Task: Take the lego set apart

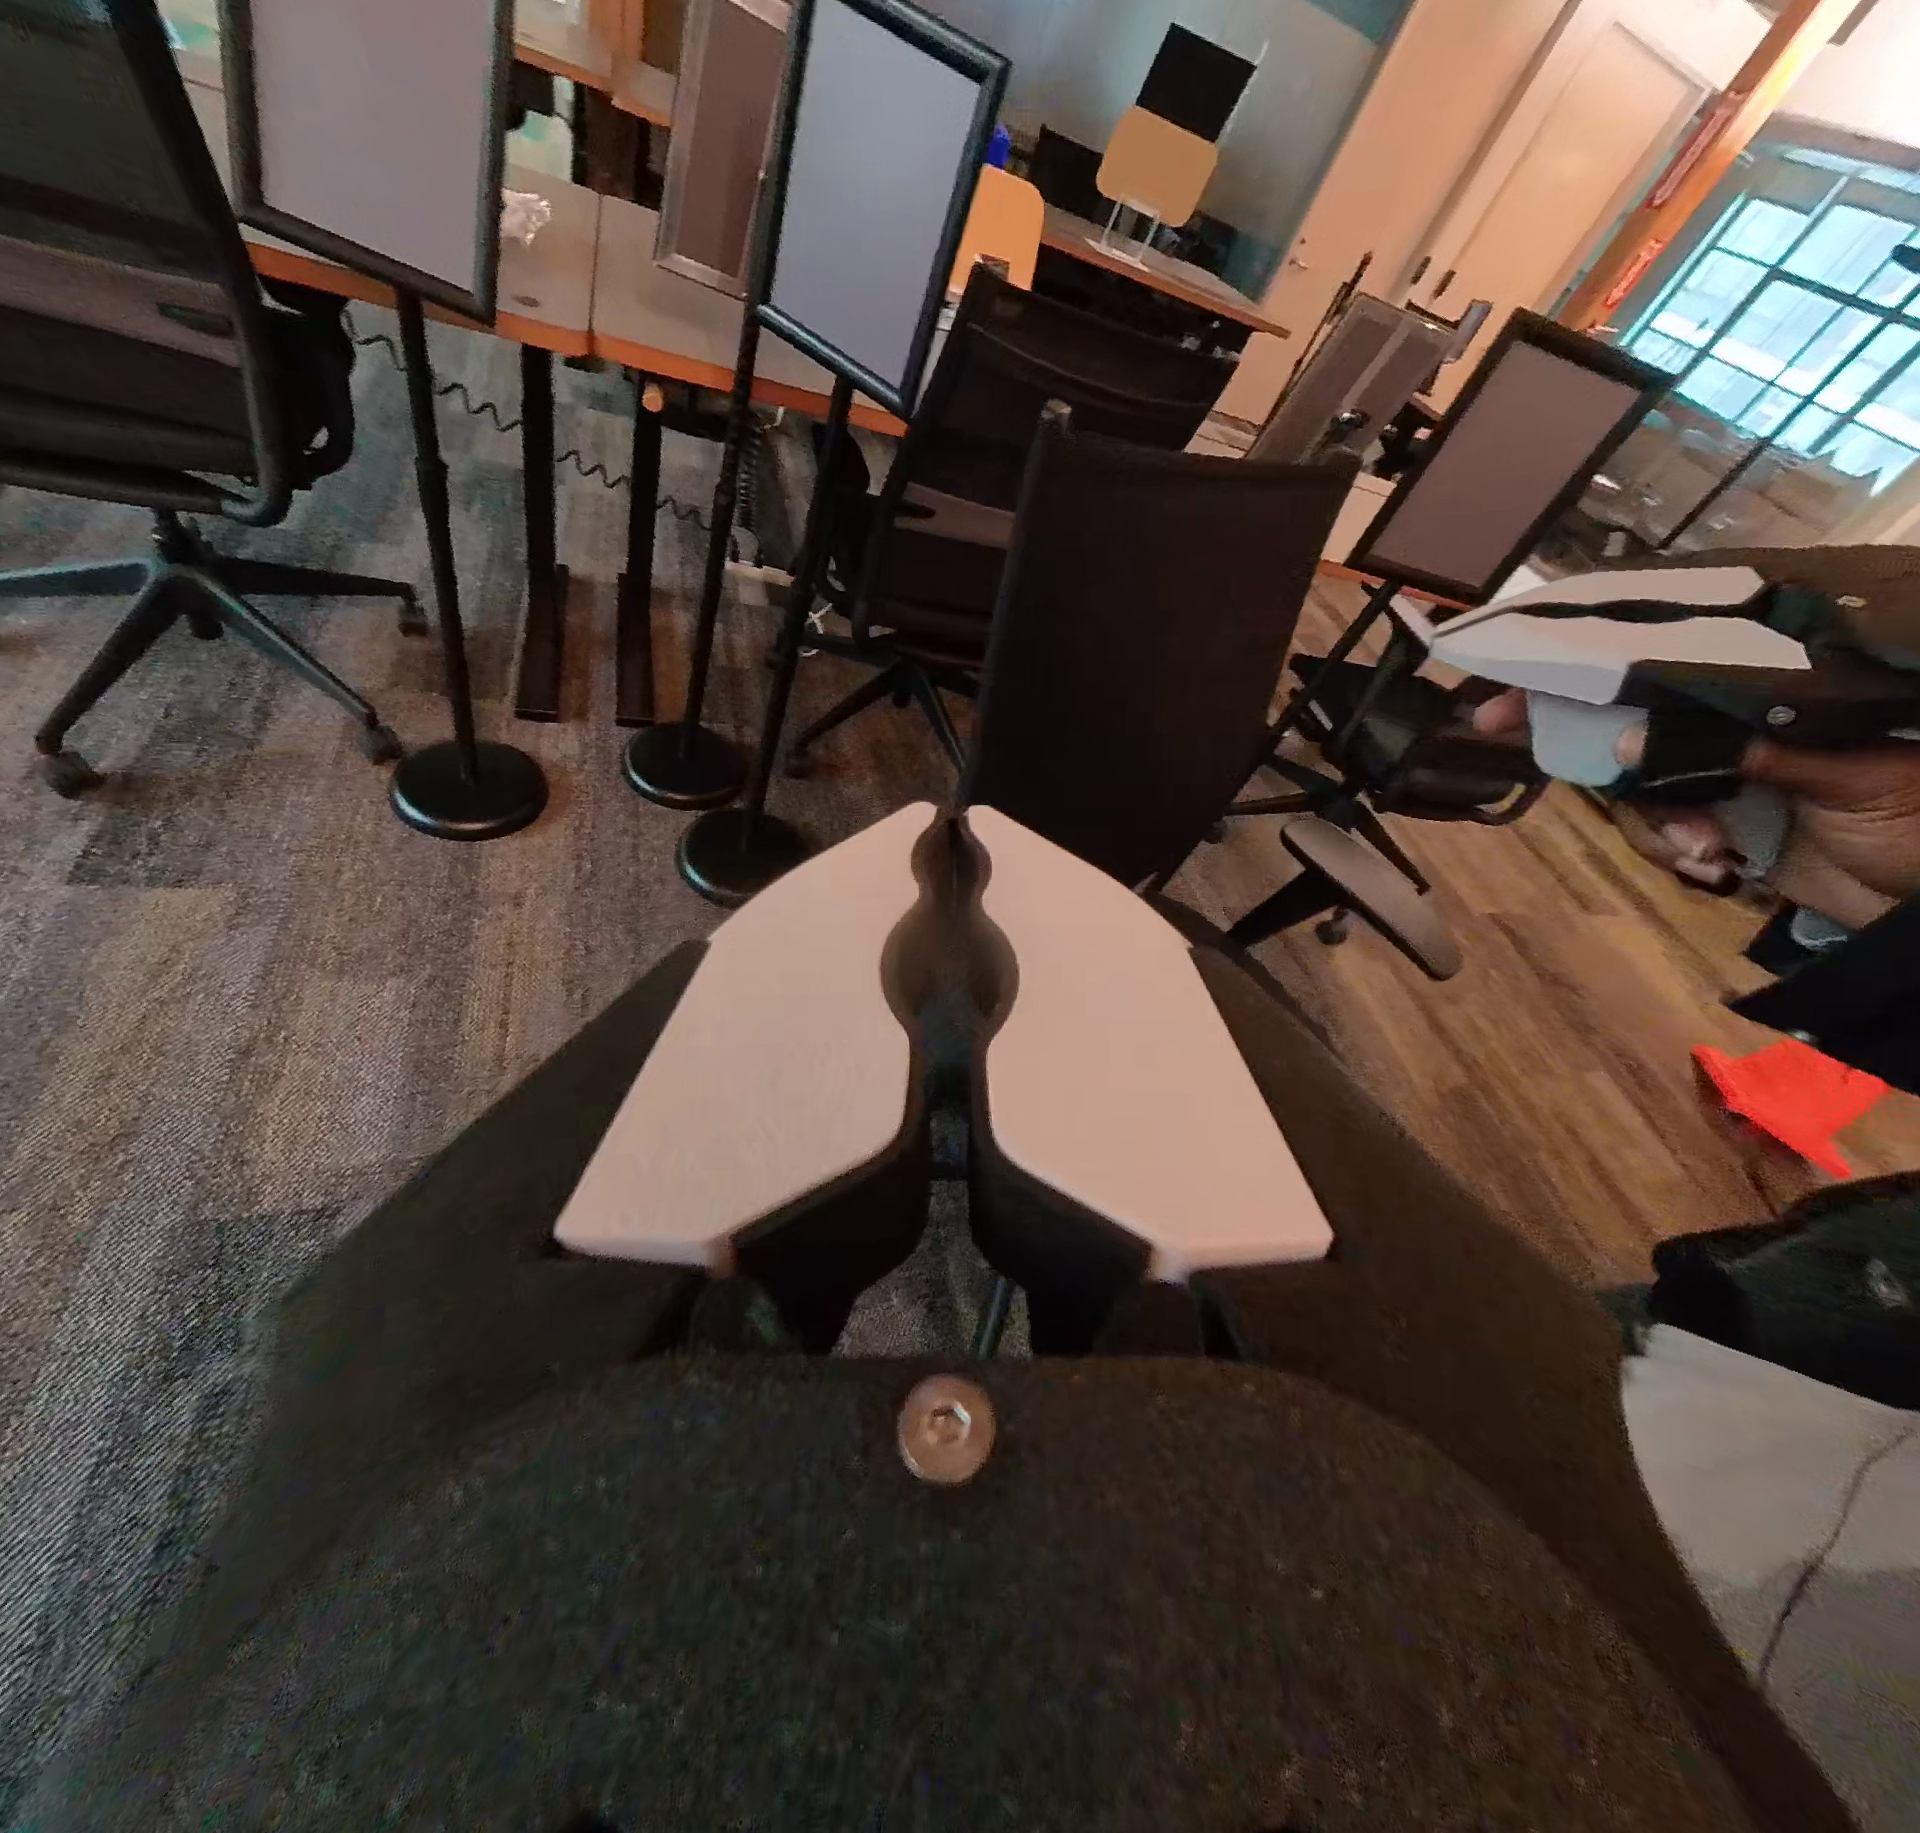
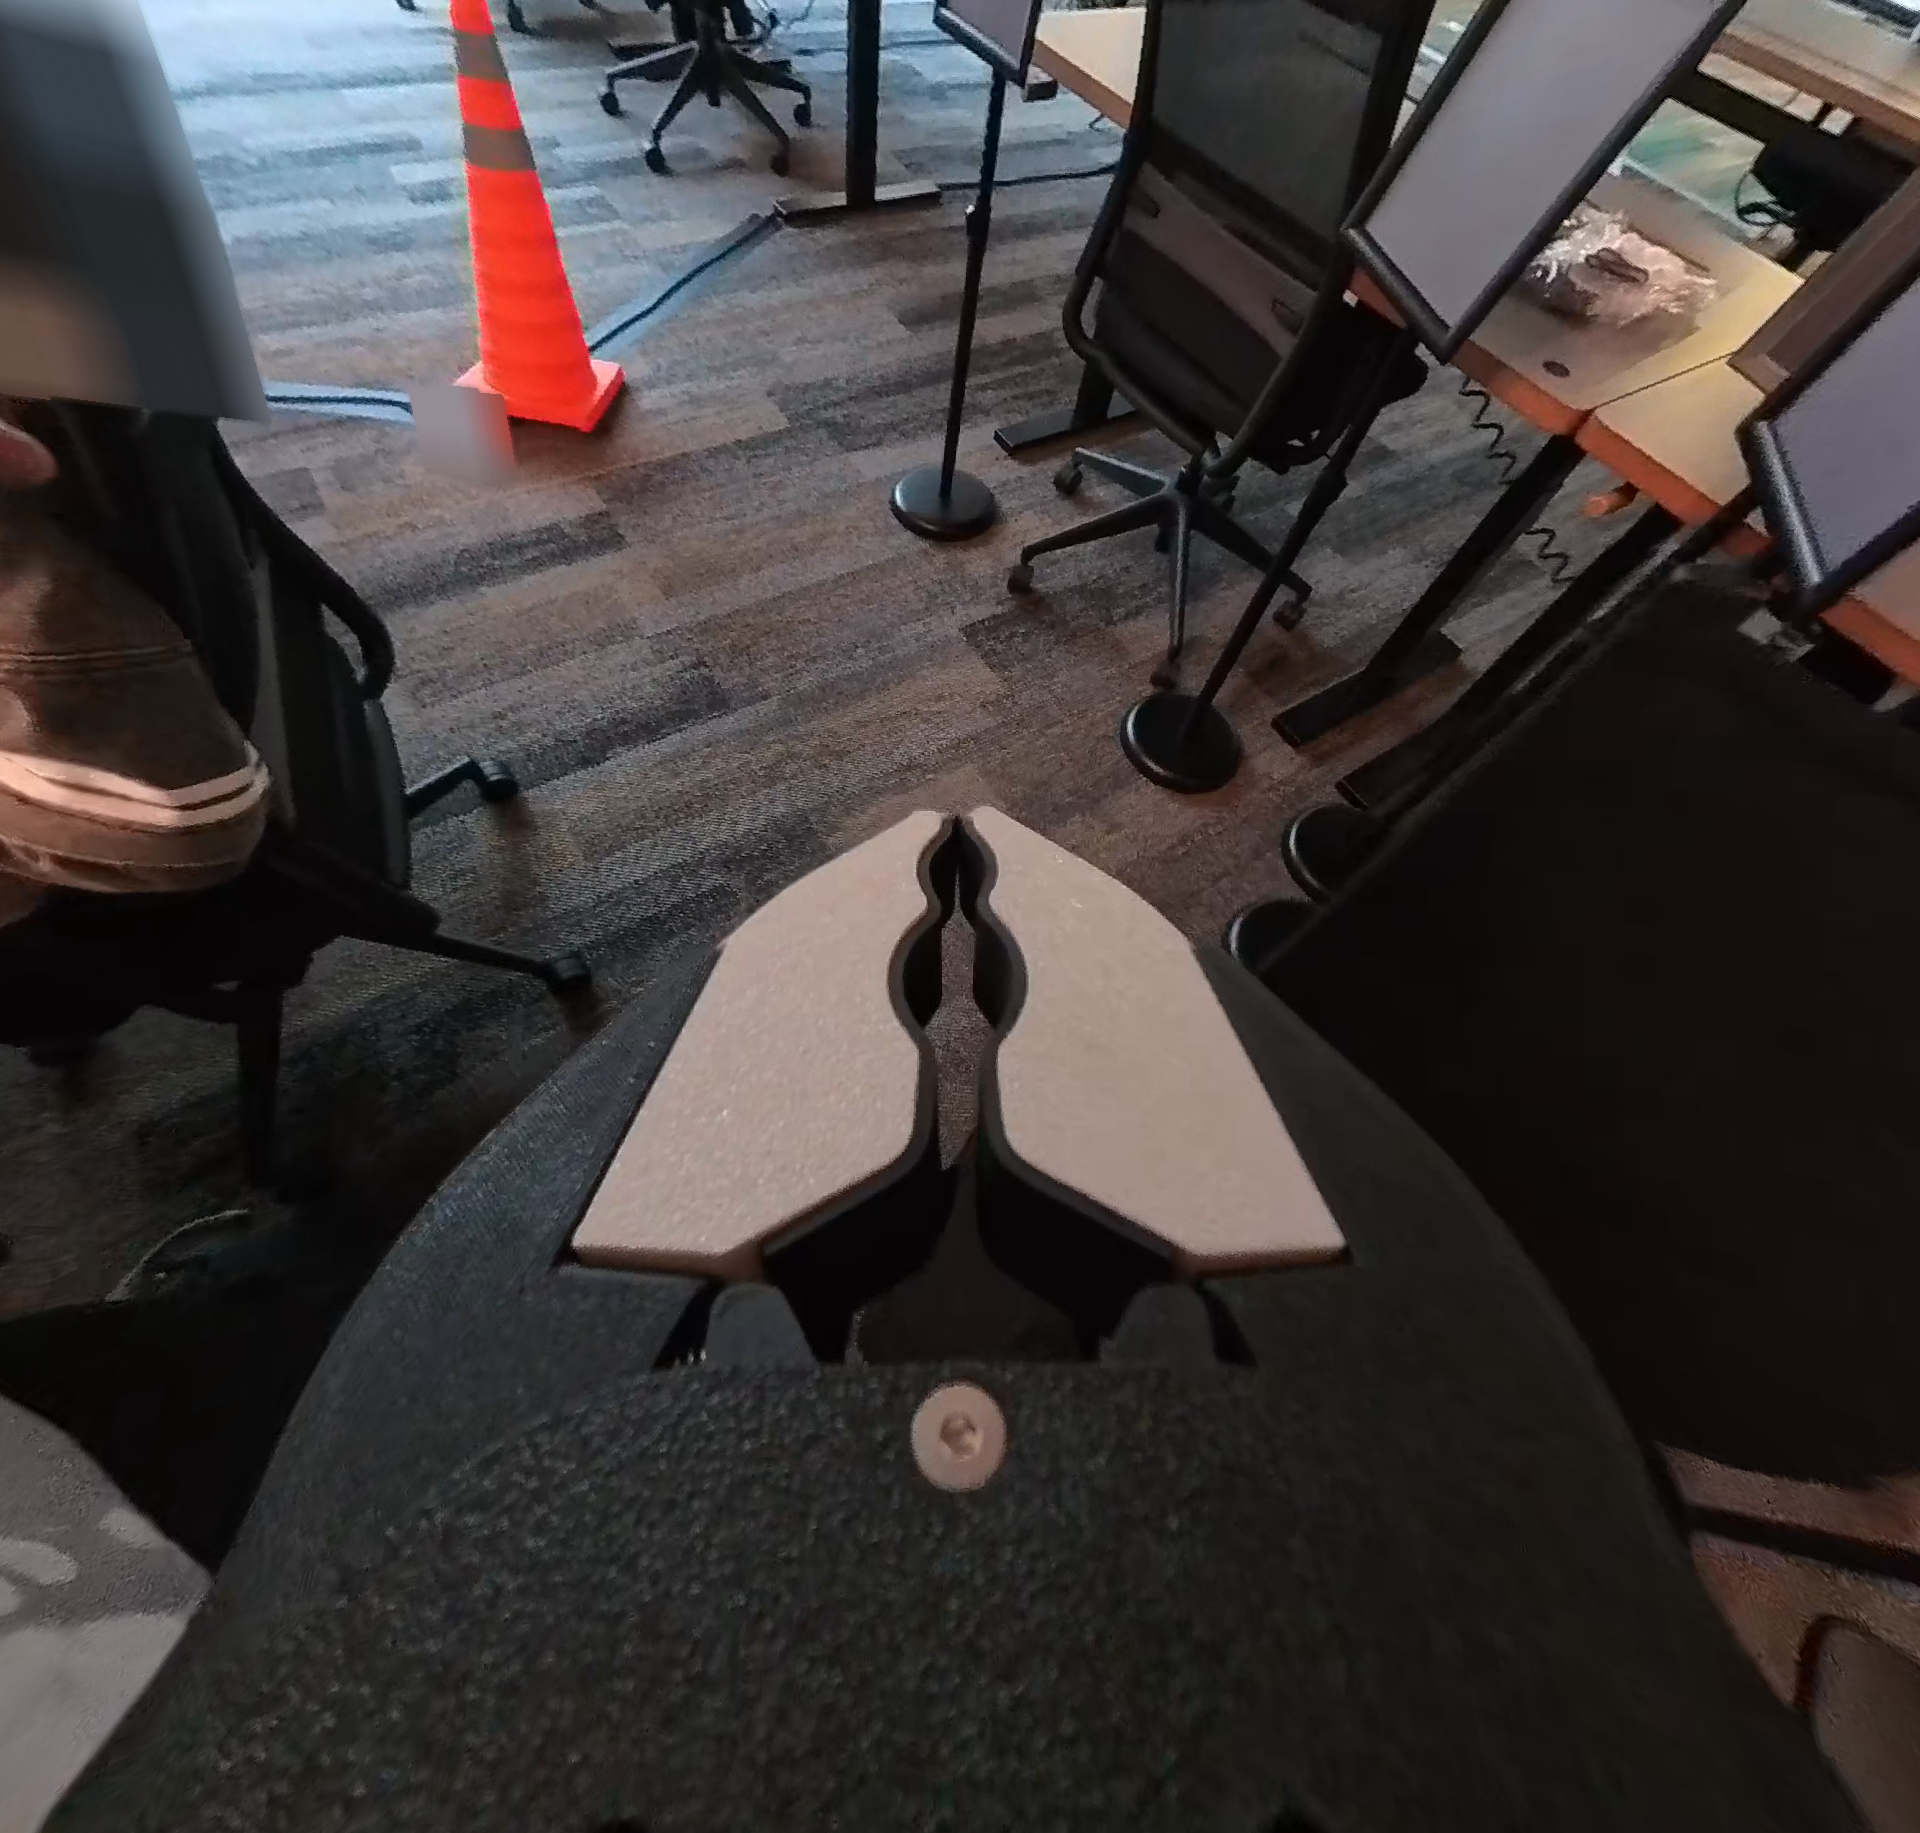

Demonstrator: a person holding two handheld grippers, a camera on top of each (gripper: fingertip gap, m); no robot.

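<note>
Both hand-held grippers closed and empty, raised over office carpet.

Left hand-held gripper [image 1: 956,827] and right hand-held gripper [image 2: 958,822] have fingertips together at frame centre; no lego set is visible; orange cone [image 2: 520,225] stands upper left.

Left tongs [image 1: 954,827]: matt white plastic pads, grainy black body w/ shiny metal screw [image 1: 945,1427]. Carpet [image 1: 260,952] rough woven; cone [image 2: 520,225] glossy orange plastic.

No lego set shows in either view. The left wrist view looks out over patterned carpet toward office chairs and framed stands, and no bricks lie on it. The right wrist view takes in more carpet and more chairs, again without any bricks. The set's colour, pose and place cannot be told.
</note>
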